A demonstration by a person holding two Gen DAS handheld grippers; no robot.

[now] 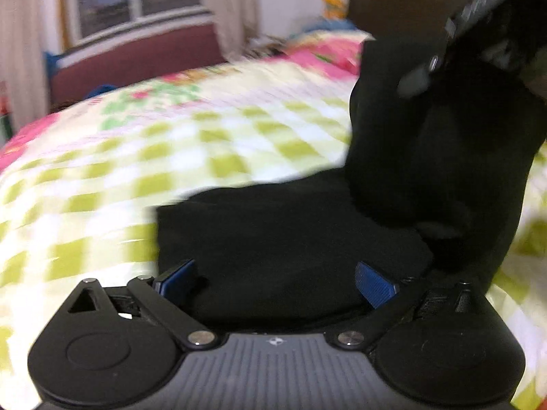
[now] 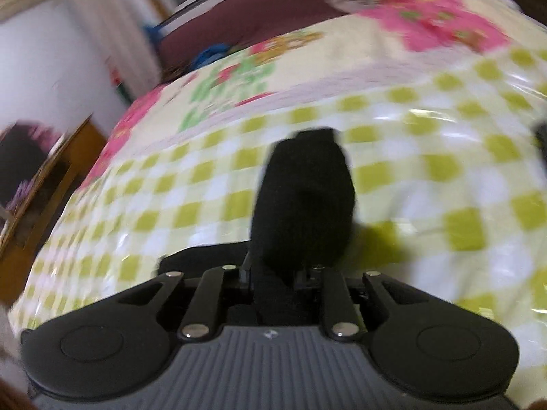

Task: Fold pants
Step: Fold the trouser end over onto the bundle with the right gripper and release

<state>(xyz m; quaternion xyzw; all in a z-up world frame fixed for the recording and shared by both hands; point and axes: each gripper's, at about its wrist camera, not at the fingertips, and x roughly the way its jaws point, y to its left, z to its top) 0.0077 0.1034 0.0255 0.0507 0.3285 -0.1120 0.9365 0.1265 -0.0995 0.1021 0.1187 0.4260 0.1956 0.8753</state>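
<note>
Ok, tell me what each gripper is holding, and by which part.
The right gripper pinches a lifted fold of the black pants. The left gripper stands open around the fabric, holding nothing.

No text, number or brand name can be read in either view. The only mark is a small pale emblem on the ribbed grey body of the left gripper (image 1: pixel 274 282) and of the right gripper (image 2: pixel 273 275), too small to make out.
</note>
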